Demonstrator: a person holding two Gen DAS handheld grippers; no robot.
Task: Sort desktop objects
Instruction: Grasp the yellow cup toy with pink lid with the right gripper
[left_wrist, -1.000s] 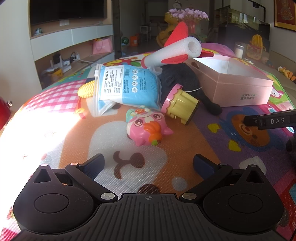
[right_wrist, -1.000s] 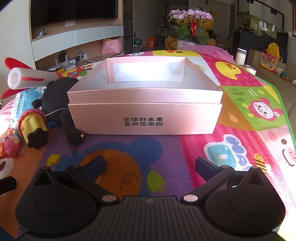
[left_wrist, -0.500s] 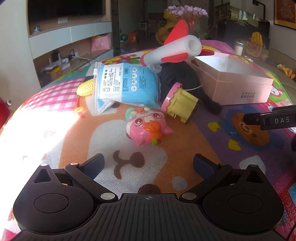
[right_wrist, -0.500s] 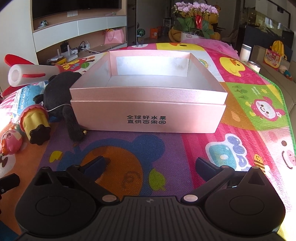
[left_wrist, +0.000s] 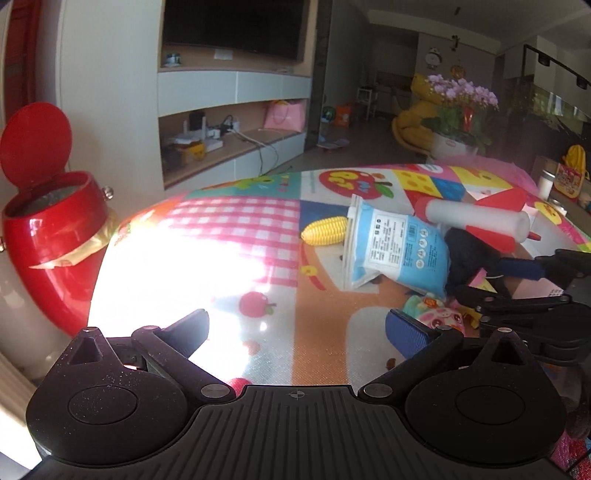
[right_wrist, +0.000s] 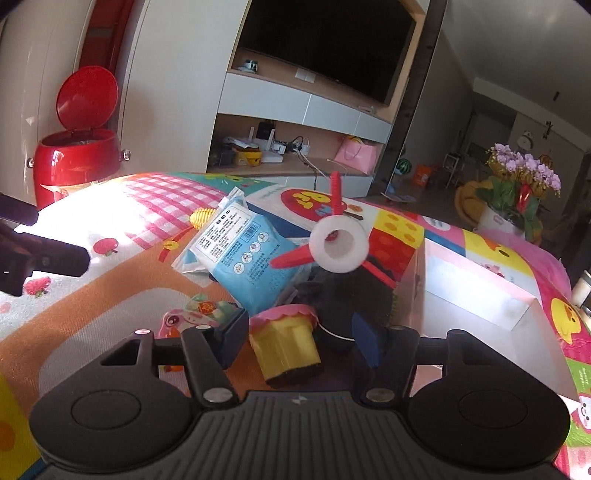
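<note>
Right wrist view: right gripper (right_wrist: 297, 341) jaws closing, yellow cupcake toy (right_wrist: 284, 345) between them, pads not yet pressing. Toy on play mat (right_wrist: 110, 288), just beside black plush (right_wrist: 351, 295), pink box (right_wrist: 476, 295) to the right. Left gripper (left_wrist: 297, 326) spread wide, nothing betw. jaws, over sunlit mat nr red bin (left_wrist: 55, 236).

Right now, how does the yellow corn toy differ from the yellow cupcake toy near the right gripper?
The corn toy is all yellow and ribbed; the cupcake toy has a pink frilled rim and a dark base. The corn toy lies half hidden behind the blue packet; the cupcake toy lies between the closing fingers of the right gripper. Both are yellow and lie on the mat.
</note>
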